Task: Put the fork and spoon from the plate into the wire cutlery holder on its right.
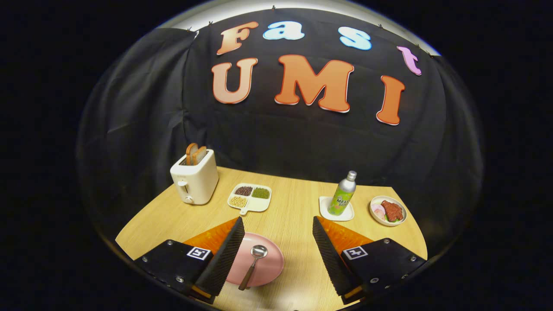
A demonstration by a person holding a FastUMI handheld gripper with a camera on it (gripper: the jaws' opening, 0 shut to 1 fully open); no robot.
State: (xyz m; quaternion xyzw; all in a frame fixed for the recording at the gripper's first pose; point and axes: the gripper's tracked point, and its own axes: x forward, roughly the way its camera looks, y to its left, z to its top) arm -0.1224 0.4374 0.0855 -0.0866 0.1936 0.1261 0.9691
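Note:
A pink plate (271,263) lies on the wooden table, partly behind my left finger. On it rests a metal spoon (254,263), bowl away from me, handle toward me and over the plate's near rim. My gripper (278,231) hovers above the table with its fingers wide apart and nothing between them; the spoon sits just inside the left finger (227,255). The right finger (330,255) stands over bare wood. I see no fork on the visible part of the plate, and part of the plate is hidden by the left finger.
Beyond the fingers stand a white toaster (194,179) with bread slices, a white divided dish of beans (250,197), a green bottle (342,194) on a white coaster (336,209), and a small plate of meat (388,211). The table's edge curves close on both sides.

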